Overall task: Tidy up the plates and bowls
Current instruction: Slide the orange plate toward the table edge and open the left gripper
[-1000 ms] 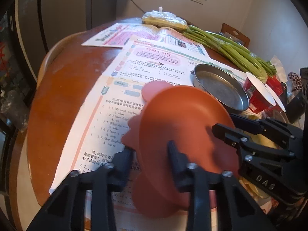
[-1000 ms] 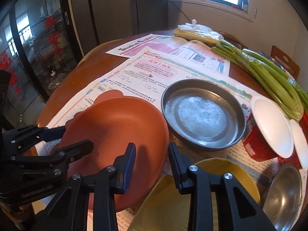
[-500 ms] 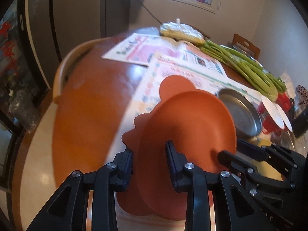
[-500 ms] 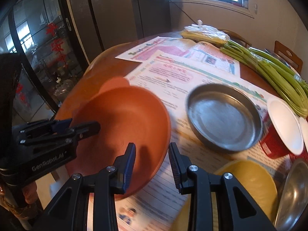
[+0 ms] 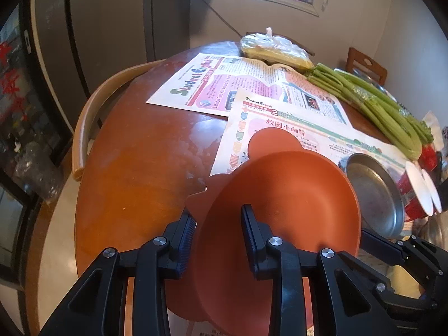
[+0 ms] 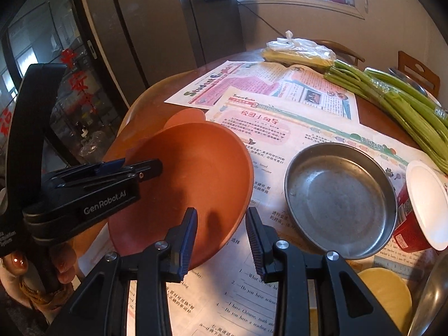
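My left gripper [image 5: 217, 233] is shut on the near rim of an orange plate [image 5: 282, 212] and holds it tilted above the table. In the right wrist view the left gripper [image 6: 140, 169] clamps the plate [image 6: 196, 179] at its left rim. My right gripper [image 6: 221, 238] is open, its jaws on either side of the plate's right rim without closing on it. A round steel pan [image 6: 338, 198] lies on the newspaper to the right. A yellow plate [image 6: 383, 294] lies at the near right.
Newspapers [image 5: 252, 89] cover the round wooden table [image 5: 145, 154]. Green stalks [image 6: 406, 103] and a plastic bag [image 6: 299, 51] lie at the back. A red cup with a white lid [image 6: 420, 215] stands beside the steel pan. A chair back [image 5: 92, 120] curves at the table's left edge.
The left gripper has lifted the orange plate off the newspaper and carried it left and toward the table's near edge. The right gripper has followed alongside, still open.
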Available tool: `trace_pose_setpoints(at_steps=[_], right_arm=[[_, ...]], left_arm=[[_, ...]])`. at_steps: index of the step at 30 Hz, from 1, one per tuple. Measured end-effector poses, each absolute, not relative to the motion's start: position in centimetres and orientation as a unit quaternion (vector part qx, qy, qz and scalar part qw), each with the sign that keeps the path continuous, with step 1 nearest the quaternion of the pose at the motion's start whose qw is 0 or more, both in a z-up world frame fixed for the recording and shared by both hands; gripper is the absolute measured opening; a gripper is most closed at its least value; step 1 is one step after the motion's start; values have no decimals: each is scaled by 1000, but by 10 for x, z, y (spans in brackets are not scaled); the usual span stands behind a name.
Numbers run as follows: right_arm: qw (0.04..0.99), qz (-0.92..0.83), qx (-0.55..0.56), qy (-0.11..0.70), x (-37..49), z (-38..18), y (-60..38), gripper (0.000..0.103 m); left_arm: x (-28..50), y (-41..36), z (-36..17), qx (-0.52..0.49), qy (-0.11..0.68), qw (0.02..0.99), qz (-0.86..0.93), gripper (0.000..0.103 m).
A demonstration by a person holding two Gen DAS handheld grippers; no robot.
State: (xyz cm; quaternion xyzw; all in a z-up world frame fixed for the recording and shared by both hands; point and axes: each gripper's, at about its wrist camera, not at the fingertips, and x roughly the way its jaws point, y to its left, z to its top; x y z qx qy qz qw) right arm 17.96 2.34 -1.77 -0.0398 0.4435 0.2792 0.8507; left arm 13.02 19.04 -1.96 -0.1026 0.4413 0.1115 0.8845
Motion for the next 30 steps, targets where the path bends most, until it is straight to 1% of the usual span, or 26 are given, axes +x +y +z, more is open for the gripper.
trace_pose_setpoints(at_steps=[11,12,17,30], right_arm=[[847,277,-29,454,184,-28,20,37],[847,276,-29,454,183,-28,19,37],[844,284,-25,454,182,-25,16,37],[856,262,-24,446,176,-21,5,37]], left_arm=[[135,185,-23,-89,440,886,115,33],[135,185,-23,-91,441,885,115,35],[133,190,-26,-118,441,883,112,35],[120,188,-16,-100,410,897,134,43]])
